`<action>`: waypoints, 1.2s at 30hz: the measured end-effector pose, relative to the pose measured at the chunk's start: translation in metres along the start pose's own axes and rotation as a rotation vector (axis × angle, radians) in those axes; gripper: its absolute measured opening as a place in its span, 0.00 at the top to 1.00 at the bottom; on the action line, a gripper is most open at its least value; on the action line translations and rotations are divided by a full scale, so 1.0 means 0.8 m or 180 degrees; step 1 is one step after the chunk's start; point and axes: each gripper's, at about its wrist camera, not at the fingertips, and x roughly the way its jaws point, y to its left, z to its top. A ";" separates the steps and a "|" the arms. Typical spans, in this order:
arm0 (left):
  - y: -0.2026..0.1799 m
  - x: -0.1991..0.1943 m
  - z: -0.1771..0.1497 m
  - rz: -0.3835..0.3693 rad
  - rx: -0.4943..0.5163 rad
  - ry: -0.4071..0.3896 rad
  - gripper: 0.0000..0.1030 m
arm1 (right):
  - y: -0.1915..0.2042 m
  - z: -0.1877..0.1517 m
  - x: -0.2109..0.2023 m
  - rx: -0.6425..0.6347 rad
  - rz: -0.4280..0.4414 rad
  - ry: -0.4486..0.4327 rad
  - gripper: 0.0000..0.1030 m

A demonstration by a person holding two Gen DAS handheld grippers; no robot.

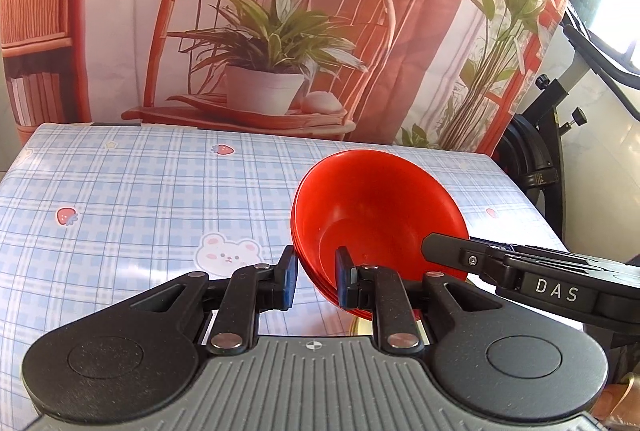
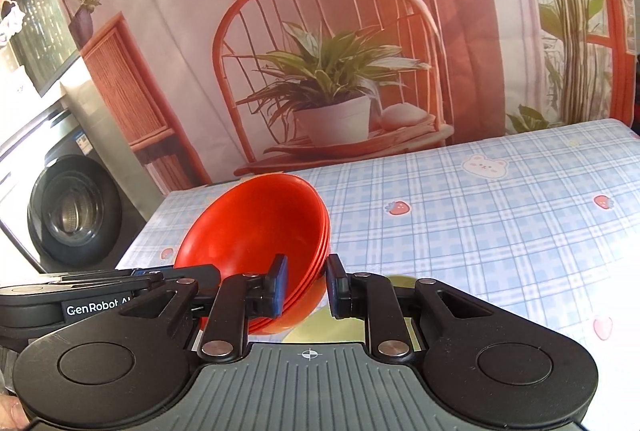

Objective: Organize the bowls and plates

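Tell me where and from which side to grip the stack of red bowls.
Grip the rim wall of the red bowls, one finger inside the top bowl and one outside the nested walls. Come from the side, level with the rims: the stack is tilted and its thin stacked edges fit between the fingers. The left gripper and right gripper straddle opposite rims this way.

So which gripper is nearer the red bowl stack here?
Neither, it's a tie. The left gripper straddles the rim of the tilted red bowl stack on its left side, and the right gripper straddles the opposite rim. Both are in contact.
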 end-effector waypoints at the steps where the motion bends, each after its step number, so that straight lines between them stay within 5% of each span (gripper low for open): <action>1: -0.006 -0.001 -0.004 -0.0015 0.0018 0.0012 0.80 | -0.003 -0.003 -0.005 0.0003 -0.0011 -0.0004 0.82; 10: -0.046 -0.006 -0.036 -0.0139 0.0175 0.0098 0.80 | -0.036 -0.041 -0.048 0.0024 -0.0117 -0.0013 0.81; 36: -0.072 0.022 -0.097 -0.0162 0.0194 0.0374 0.79 | -0.076 -0.103 -0.057 0.0054 -0.0268 0.0137 0.82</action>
